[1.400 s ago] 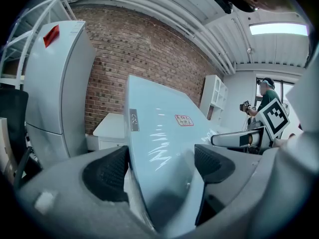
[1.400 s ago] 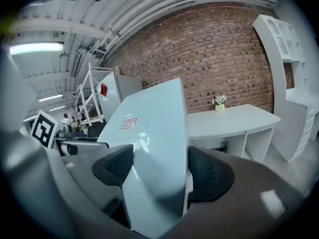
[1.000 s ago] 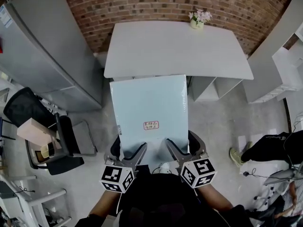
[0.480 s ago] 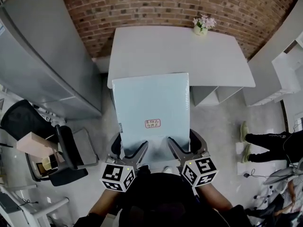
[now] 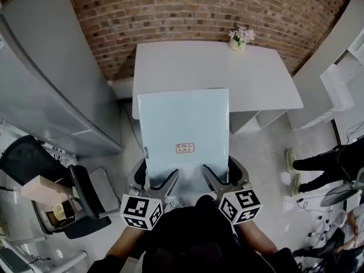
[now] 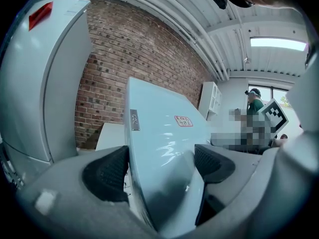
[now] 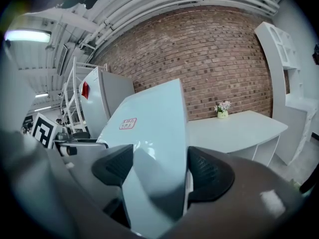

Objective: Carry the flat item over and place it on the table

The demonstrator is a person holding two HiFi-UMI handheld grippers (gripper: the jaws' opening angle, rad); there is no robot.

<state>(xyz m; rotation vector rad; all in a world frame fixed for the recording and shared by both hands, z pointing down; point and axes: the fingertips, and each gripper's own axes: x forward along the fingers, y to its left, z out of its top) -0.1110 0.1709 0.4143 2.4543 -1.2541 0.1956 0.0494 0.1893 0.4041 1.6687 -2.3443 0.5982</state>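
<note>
A: Where is the flat panel at this moment?

B: It is in the air, held flat in front of the person. Its far edge covers the near edge of the white counter, toward the near left corner (how high above it, I cannot tell).

A: And what holds it?

B: Both grippers. The left gripper has its fingers closed on the near edge of the panel, one pad on each face. The right gripper clamps the same edge in the same way, a little apart from the left one.

A: Is something on the panel?

B: A small label with red print, near the grippers. On the counter, a pot of flowers stands at the far edge, toward the right corner, by the brick wall.
</note>
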